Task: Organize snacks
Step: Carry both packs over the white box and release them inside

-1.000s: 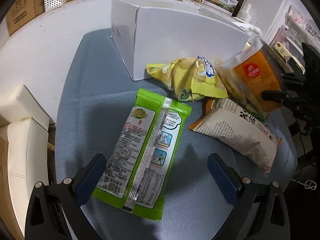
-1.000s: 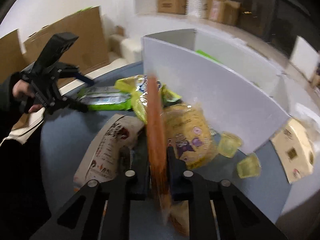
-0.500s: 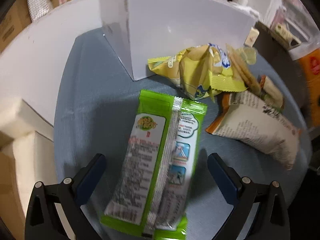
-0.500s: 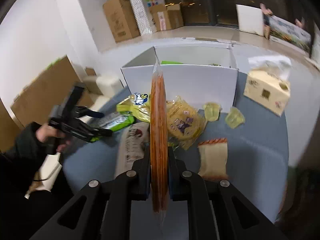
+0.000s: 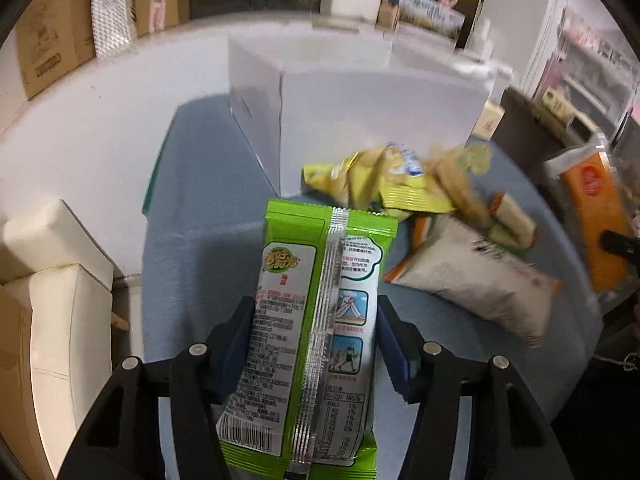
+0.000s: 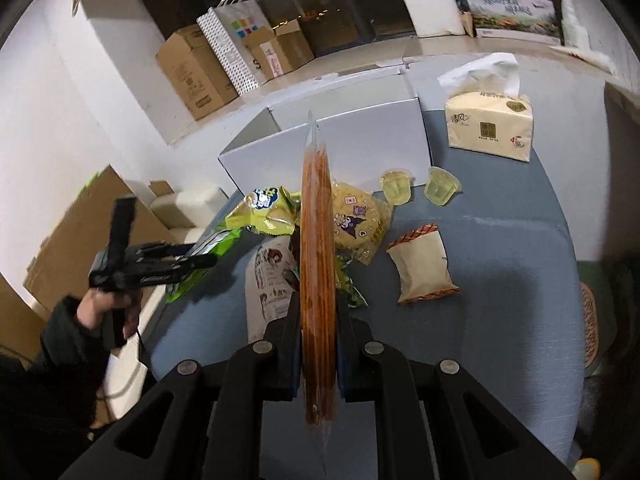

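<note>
From your left wrist camera, your left gripper (image 5: pixel 314 354) is closing on the flat green-and-white foil snack packet (image 5: pixel 316 320), whose long edges sit between the blue fingers (image 5: pixel 394 354) while its far end reaches over the blue-grey cloth tabletop (image 5: pixel 200 264) toward the open white cardboard box (image 5: pixel 360 120). The hold looks to be only on the soft side edges, so the packet could buckle or slide out as you lift; close fully before you move. The crumpled yellow snack bag (image 5: pixel 380 188) and the pale printed paper-look pouch (image 5: pixel 472 280) lie just beside it, and a low swing toward the box could drag them along. From your right wrist camera, your right gripper (image 6: pixel 318 352) has its fingers clamped together on the thin orange packet in clear wrap (image 6: pixel 318 248), held edge-on and upright above the tabletop. It is gripped near its lower part, so the tall free end may flop or catch the box wall if you come in too low. Both hands seem bound for the same box, so they may crowd each other at the opening. The two small clear jelly cups (image 6: pixel 420 190) stand close against the box front and could be knocked.
</note>
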Demonstrator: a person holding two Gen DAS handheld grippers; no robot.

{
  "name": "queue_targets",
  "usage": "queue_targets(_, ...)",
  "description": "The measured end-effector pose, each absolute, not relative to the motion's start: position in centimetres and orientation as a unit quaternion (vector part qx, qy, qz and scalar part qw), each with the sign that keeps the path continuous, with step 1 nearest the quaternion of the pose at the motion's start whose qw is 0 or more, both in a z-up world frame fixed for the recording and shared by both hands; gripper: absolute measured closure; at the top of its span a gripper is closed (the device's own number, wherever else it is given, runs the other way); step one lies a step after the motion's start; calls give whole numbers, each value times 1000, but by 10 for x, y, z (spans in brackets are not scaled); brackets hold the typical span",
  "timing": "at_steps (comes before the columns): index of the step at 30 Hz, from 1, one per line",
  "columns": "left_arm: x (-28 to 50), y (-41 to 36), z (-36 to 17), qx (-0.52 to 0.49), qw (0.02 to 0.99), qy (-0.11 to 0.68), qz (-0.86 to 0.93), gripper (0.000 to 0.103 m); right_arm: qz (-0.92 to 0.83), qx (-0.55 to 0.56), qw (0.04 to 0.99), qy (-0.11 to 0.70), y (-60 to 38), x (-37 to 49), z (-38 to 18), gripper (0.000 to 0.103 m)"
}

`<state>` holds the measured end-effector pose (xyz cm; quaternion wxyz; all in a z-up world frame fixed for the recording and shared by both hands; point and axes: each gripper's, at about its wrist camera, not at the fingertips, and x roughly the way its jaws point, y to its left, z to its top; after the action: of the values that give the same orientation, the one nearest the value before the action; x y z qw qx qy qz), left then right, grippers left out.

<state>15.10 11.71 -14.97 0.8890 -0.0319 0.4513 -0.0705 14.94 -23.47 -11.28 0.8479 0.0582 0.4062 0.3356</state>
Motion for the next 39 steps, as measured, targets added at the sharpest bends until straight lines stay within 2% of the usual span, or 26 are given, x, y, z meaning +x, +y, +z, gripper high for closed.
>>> queue_targets(8,147,129,-73,-101,922,368,-72,40,344,83,853,383,-221,178,-88,90)
queue_targets(15,229,122,-19,-136,938,309,-78,40,335,58,877,340,-186,250,-32,90)
queue_targets(20,290,104,-8,-96,942,313,-67,40,307,6,888,342,-158,318,-8,90)
queue_targets(25,327,90,-12,-69,943,320,-56,40,274,-11,886,375,-143,379,-24,90)
queue_targets(27,335,89,-16,-62,943,322,-49,37,272,-21,887,373,-141,389,-30,90)
queue_targets(28,338,89,-18,-59,943,325,-44,32,265,-28,888,375,-140,395,-34,89)
queue_targets(30,348,89,-25,-50,939,339,-33,14,256,-30,887,382,-139,404,-40,89)
queue_targets(31,352,90,-28,-44,936,349,-25,0,256,-30,887,383,-139,410,-43,84)
queue_targets(32,351,92,-31,-42,935,351,-19,0,256,-27,888,382,-139,412,-45,73)
queue_targets(33,351,93,-35,-41,934,356,-12,0,251,-24,889,382,-140,415,-45,28)
queue_targets(34,351,95,-39,-41,931,363,-11,0,243,-22,892,382,-142,417,-47,0)
queue_targets(39,346,99,-49,-54,926,373,-11,0,251,1,895,368,-154,407,-44,0)
